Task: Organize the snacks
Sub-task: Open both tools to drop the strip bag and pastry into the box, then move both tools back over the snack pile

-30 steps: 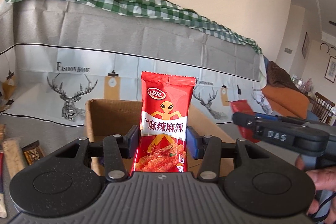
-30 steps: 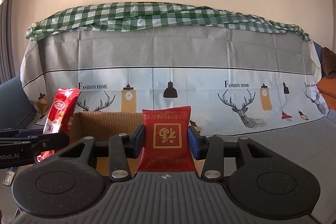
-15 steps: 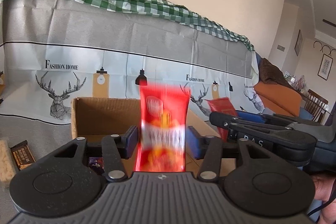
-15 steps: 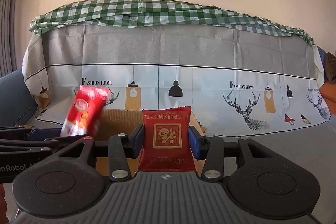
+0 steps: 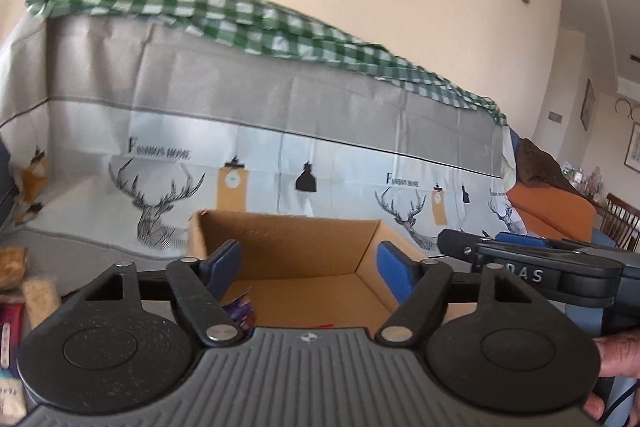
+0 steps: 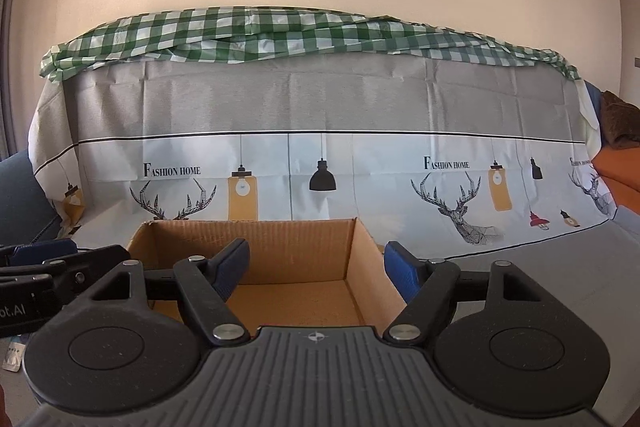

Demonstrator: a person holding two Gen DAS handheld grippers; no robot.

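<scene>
An open cardboard box [image 5: 304, 247] stands on the grey cloth in front of both grippers; it also shows in the right wrist view [image 6: 288, 247]. My left gripper [image 5: 310, 269] is open and empty above the box's near edge. A purple wrapper [image 5: 240, 309] and a sliver of red packet [image 5: 325, 325] show inside the box near my left fingers. My right gripper [image 6: 316, 267] is open and empty over the box. The right gripper's body [image 5: 532, 273] shows at the right of the left wrist view; the left gripper's body [image 6: 44, 275] shows at the left of the right wrist view.
Several loose snack bars [image 5: 38, 297] lie on the cloth left of the box. A small packet [image 6: 12, 357] lies at the far left. A cloth-covered sofa back [image 6: 320, 99] with a green checked cover rises behind the box. An orange sofa [image 5: 552, 211] is at the right.
Both grippers opened. The red spicy-strip packet left my left gripper and the dark red packet left my right gripper; both dropped out of sight toward the box.
</scene>
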